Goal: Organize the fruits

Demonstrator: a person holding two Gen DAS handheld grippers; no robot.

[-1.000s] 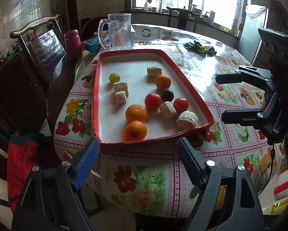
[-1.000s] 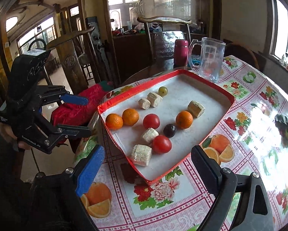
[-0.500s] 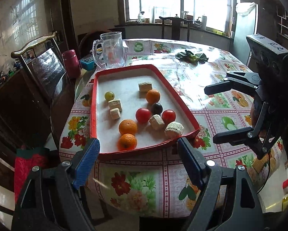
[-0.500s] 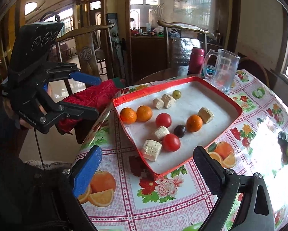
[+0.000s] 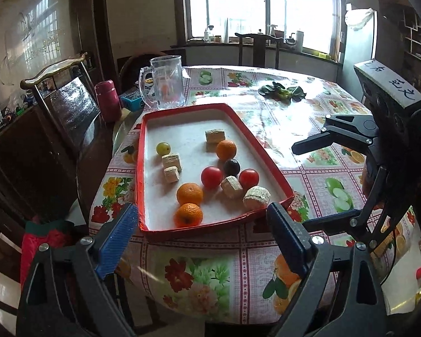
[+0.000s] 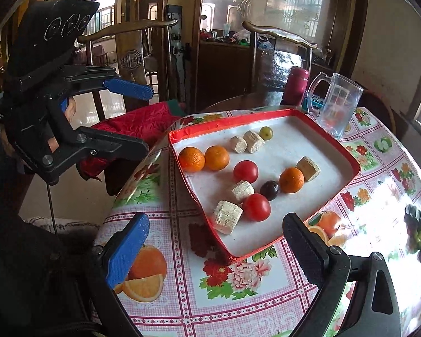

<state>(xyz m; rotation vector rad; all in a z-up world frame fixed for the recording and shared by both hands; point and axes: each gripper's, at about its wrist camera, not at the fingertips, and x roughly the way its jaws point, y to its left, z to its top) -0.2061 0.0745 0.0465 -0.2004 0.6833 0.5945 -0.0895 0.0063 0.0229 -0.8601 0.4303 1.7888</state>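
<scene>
Both grippers hang off the table edge, short of the tray (image 5: 269, 154), jaws wide open and holding nothing — a stance that fits both a start and an end. The left gripper (image 5: 202, 241) faces the tray's near rim; the right gripper (image 6: 216, 244) faces its corner. In the tray lie the fruits — oranges (image 5: 190, 193), tomatoes (image 5: 212, 177), a dark plum (image 5: 231, 167), a green one (image 5: 163, 148) — mixed among pale blocks (image 5: 257, 196), not grouped by kind.

Daylight from a wide window (image 5: 266, 8) falls on a round table (image 5: 309, 146) in floral oilcloth, dark wooden chairs (image 5: 67, 104) and a cabinet (image 6: 224, 67) around it.
</scene>
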